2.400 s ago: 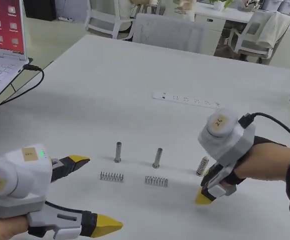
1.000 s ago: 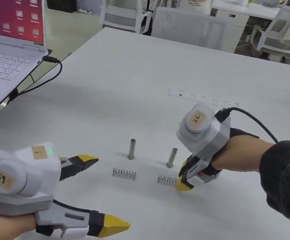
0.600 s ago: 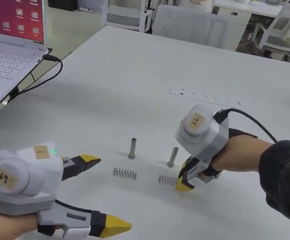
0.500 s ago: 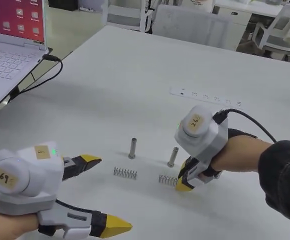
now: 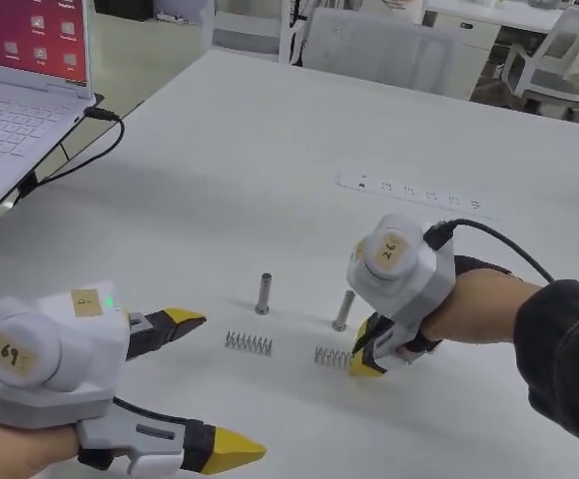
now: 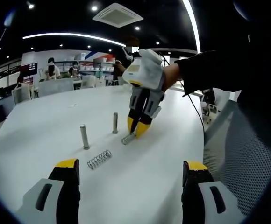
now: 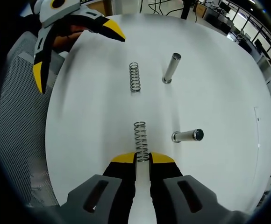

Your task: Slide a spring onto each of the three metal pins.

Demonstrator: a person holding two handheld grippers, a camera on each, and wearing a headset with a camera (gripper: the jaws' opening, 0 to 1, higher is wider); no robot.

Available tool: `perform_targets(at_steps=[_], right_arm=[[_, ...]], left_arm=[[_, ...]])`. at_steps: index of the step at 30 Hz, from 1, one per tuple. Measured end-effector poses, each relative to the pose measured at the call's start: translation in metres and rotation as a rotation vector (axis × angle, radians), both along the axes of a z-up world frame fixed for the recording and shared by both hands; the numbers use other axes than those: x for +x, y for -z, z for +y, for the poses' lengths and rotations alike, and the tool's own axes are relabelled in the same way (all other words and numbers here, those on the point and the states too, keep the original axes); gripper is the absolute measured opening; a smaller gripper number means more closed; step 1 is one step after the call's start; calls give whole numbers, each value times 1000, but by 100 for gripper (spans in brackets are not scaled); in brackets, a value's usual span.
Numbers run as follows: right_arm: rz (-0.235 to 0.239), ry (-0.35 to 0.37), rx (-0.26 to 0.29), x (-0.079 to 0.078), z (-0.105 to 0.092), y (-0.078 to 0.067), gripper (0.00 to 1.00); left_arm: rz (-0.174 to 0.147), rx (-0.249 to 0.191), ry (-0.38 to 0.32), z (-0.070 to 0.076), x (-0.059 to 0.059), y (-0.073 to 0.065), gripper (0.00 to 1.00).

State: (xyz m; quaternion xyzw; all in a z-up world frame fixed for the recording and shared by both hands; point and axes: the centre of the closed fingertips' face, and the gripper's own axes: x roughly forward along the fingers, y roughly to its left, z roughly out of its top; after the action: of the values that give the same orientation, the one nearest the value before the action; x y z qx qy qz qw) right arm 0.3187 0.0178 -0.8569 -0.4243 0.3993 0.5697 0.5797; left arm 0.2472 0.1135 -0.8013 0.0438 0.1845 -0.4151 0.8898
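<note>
Two bare metal pins [image 5: 264,293] [image 5: 343,310] stand upright on the white table [image 5: 270,150]. One spring [image 5: 248,343] lies loose in front of the left pin. A second spring [image 5: 329,356] lies in front of the other pin, its right end held between the jaws of my right gripper [image 5: 362,363]. In the right gripper view the right gripper [image 7: 142,158] is shut on that spring [image 7: 141,137], beside a pin [image 7: 188,136]. My left gripper [image 5: 210,387] hovers open at the near left with nothing in it. The right gripper's body hides the table behind it.
An open laptop [image 5: 10,90] with a black cable [image 5: 80,150] sits at the far left. A white power strip [image 5: 414,190] lies beyond the pins. Office chairs [image 5: 389,55] stand past the far edge. A cable [image 5: 499,244] runs from the right gripper.
My right gripper has moved left from the spot at the right, where a spring stood, to the middle spring's end. The left gripper has barely moved. The head camera shifted.
</note>
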Motion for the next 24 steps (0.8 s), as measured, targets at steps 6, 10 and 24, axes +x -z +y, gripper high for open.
perform_targets(at_steps=[6, 10, 24], right_arm=[[-4, -13, 5, -6, -2, -7, 8], [-3, -23, 9, -13, -3, -13, 8], [1, -73, 64, -44, 1, -40, 8]], left_arm=[[-2, -2, 22, -6, -1, -3, 86], [-5, -3, 40, -10, -2, -5, 85], [-62, -14, 158, -32, -10, -17, 60]])
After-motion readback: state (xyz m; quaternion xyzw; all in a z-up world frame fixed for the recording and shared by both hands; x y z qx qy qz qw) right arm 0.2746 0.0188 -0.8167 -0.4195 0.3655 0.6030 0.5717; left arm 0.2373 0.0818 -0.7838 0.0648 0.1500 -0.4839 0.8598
